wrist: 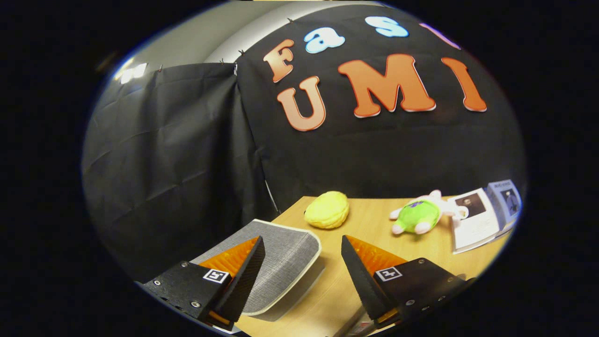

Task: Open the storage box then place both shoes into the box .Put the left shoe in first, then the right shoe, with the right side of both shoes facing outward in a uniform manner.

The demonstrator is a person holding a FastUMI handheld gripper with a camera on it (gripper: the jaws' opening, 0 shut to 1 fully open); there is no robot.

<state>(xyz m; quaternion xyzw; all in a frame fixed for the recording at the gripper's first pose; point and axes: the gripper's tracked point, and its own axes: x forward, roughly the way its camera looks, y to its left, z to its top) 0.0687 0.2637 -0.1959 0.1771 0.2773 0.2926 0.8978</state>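
Note:
My gripper (303,255) is open, its two fingers spread wide above the wooden table (369,234). A grey fabric panel with a pale rim (285,260), which looks like the storage box's lid or wall, lies between and just ahead of the fingers, partly behind the left finger (243,276). It curves up off the table at its near edge. Nothing is held between the fingers. I cannot tell whether the box is open from here.
Beyond the fingers on the table sit a yellow plush lump (327,209), a green and white plush toy (421,215) and an open booklet (484,215) at the far right. Black cloth (178,154) walls the booth behind and to the left of the table.

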